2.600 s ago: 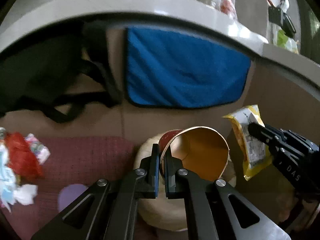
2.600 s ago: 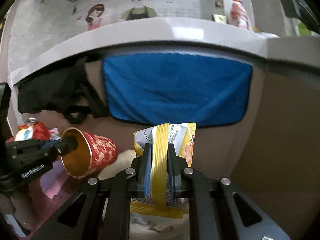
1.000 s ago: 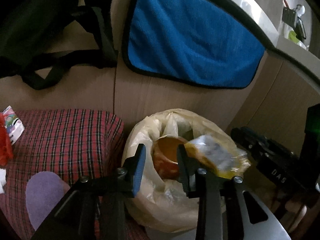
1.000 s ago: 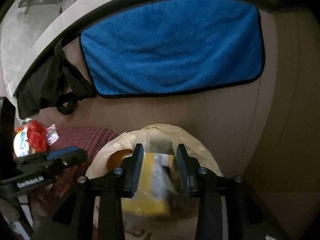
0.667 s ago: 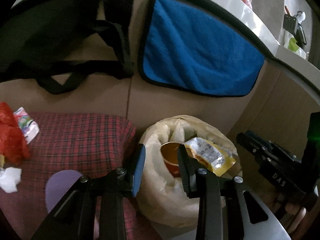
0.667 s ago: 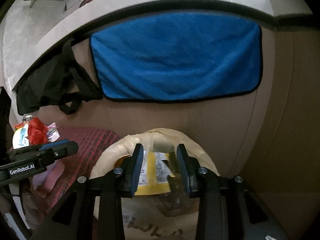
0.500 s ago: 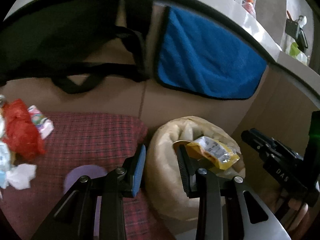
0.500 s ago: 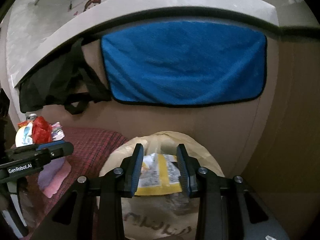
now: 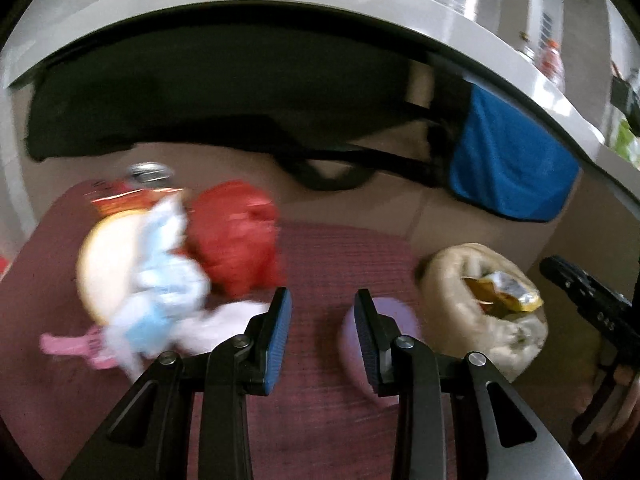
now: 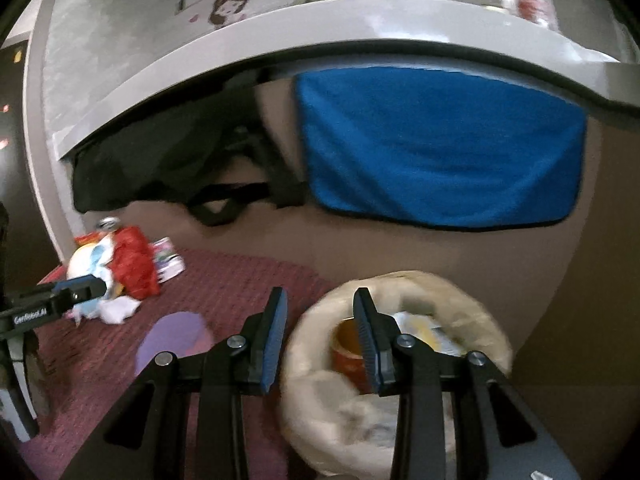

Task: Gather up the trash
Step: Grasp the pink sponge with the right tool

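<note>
Jaws of the left hand-held gripper point(image 9: 322, 320) and the right hand-held gripper point(image 10: 320, 320) are held apart, with nothing gripped. A yellow wrapper point(image 9: 502, 296) and a red cup point(image 10: 346, 346) are seen inside the beige bag point(image 10: 320, 412). Farther left, a trash pile point(image 9: 176, 264) is left on the plaid surface point(image 9: 332, 248).

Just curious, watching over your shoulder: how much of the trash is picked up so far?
Done: a red cup and yellow wrapper sit inside the trash bag. In hand: nothing; left gripper and right gripper are open, empty. Left: the litter pile on the red cloth.
</note>
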Available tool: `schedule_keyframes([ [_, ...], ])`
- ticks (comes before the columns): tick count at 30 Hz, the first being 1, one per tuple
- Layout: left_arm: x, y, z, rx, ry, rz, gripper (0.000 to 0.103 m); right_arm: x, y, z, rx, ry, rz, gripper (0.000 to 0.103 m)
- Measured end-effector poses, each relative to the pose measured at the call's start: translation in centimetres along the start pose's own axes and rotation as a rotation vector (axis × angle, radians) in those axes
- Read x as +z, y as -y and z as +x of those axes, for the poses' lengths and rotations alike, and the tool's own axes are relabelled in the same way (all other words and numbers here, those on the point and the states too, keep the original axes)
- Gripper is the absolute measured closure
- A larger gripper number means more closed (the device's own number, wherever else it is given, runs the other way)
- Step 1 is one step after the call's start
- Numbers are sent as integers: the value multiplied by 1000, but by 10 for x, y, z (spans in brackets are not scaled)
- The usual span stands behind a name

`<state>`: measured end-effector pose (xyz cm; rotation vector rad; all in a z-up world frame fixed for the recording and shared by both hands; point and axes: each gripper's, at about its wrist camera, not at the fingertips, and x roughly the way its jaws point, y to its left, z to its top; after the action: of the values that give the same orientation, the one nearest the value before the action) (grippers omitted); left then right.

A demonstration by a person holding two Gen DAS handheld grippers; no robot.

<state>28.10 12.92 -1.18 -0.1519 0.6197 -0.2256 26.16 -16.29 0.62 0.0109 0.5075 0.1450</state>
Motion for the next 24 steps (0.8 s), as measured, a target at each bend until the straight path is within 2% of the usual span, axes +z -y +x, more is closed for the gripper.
schedule_keyframes([
  [9,-24,-96,-41,96,4,-108,69,-14,-92,35,152,-105,-77,70],
  [12,-32,-120,-50,115,-5,-143,69,-23,-102,54,191,-164,-46,70],
  [17,-41,-155,-60,140,-1,-206,69,-38,-100,83,195,-249,42,70],
  [20,-44,-174,-61,157,3,-242,69,-43,-104,93,236,-289,78,69],
  [24,-47,-187,-57,152,-6,-282,69,-37,-129,86,203,-248,-14,69],
])
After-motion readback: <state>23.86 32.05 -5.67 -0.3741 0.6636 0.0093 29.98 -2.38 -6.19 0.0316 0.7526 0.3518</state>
